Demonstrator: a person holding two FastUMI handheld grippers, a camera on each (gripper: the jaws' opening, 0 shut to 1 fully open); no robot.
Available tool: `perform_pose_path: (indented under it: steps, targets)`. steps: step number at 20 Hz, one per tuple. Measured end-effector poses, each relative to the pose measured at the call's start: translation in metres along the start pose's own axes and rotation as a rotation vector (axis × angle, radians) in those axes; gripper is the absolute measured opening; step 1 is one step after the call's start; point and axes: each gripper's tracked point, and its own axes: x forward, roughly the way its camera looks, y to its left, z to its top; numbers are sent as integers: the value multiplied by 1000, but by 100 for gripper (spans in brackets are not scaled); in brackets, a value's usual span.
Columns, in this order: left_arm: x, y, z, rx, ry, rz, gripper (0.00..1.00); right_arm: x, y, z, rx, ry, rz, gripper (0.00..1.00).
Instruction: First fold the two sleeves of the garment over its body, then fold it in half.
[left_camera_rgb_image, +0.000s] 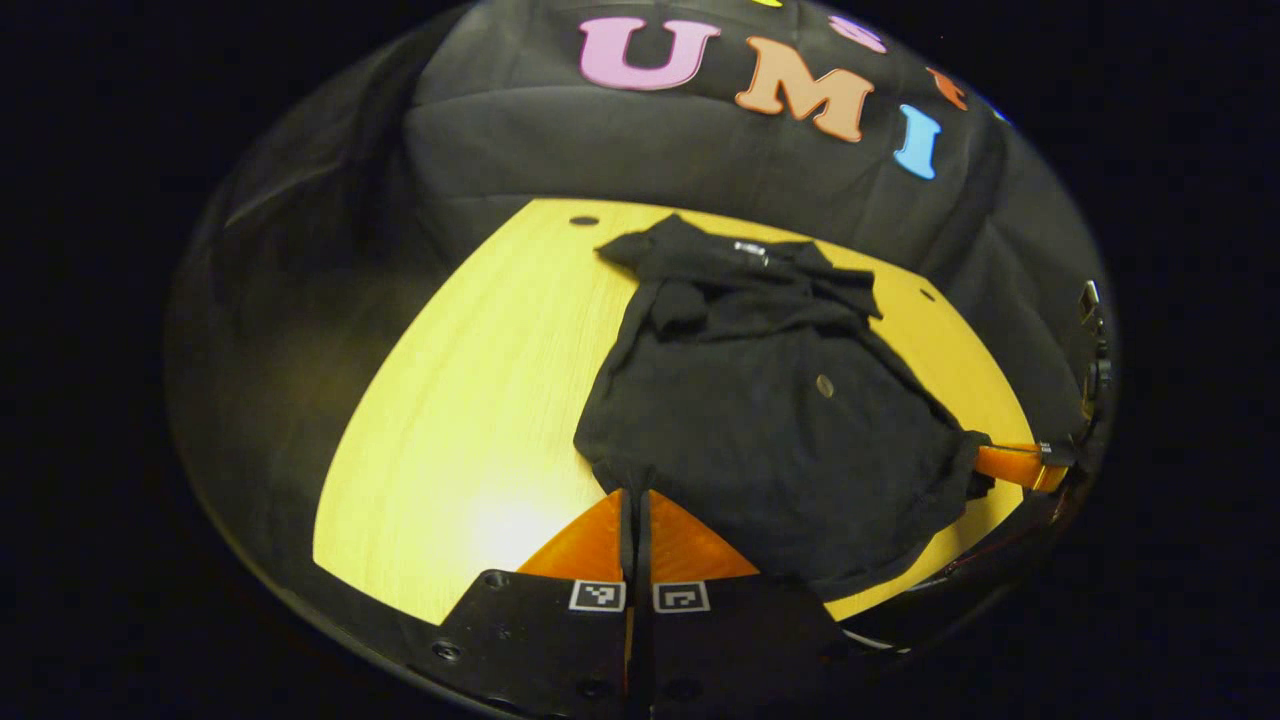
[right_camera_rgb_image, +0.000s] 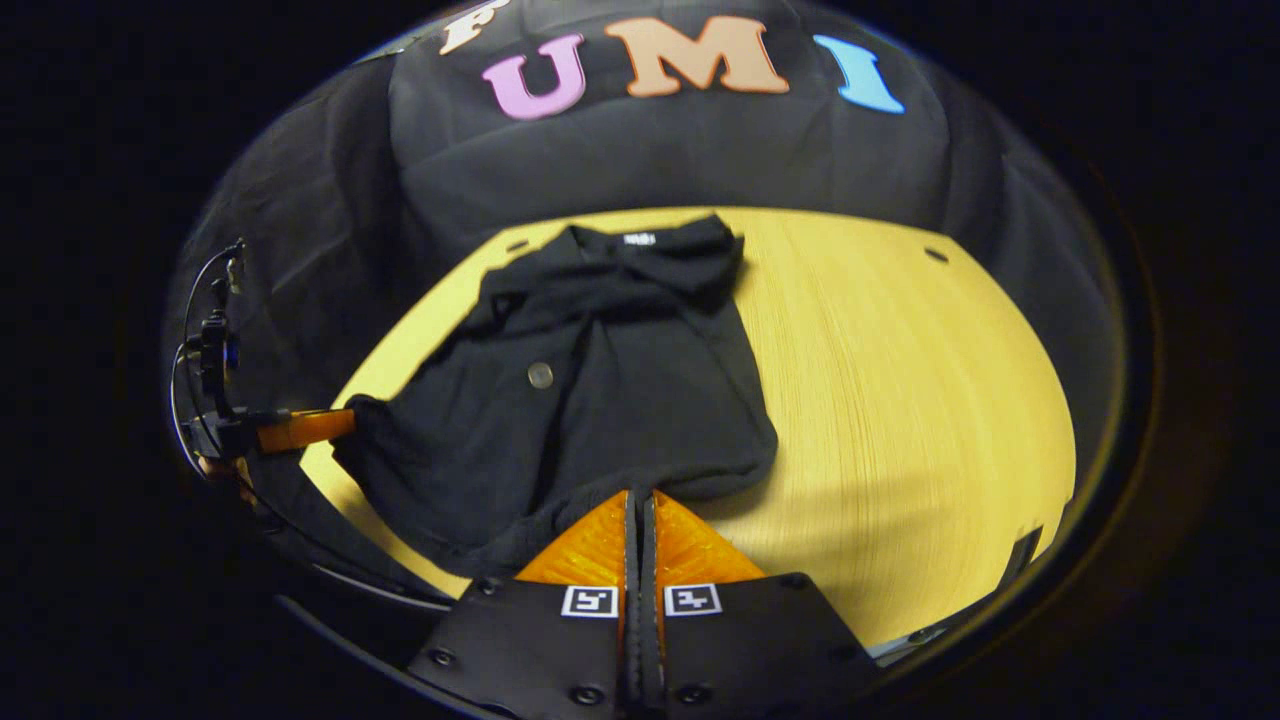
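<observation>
A black short-sleeved garment lies on the yellow table, collar towards the far wall, with both sleeves folded in over the chest. My left gripper is shut on the near left corner of the hem. At the right, my right gripper pinches the other hem corner. In the right gripper view the garment spreads ahead, my right gripper is shut on its hem, and the left gripper holds the far corner at the left.
A small round button sits on the garment's body. The table has small holes near its far edge. Bare tabletop stretches to the right of the garment in the right gripper view. Black cloth walls stand behind the table.
</observation>
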Motion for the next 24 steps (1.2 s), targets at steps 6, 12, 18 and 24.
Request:
perform_pose_path:
  steps: [6,12,18,24]
  targets:
    - [0,9,99,61,-198,-44,0,-19,8,106,24,-266,-52,2]
    - [19,12,204,113,-346,-71,0,-8,2,204,52,-416,-114,2]
    - [63,15,259,113,-383,-22,0,27,-23,275,39,-455,-97,2]
    - [131,11,290,76,-349,13,0,87,-58,307,72,-425,-90,2]
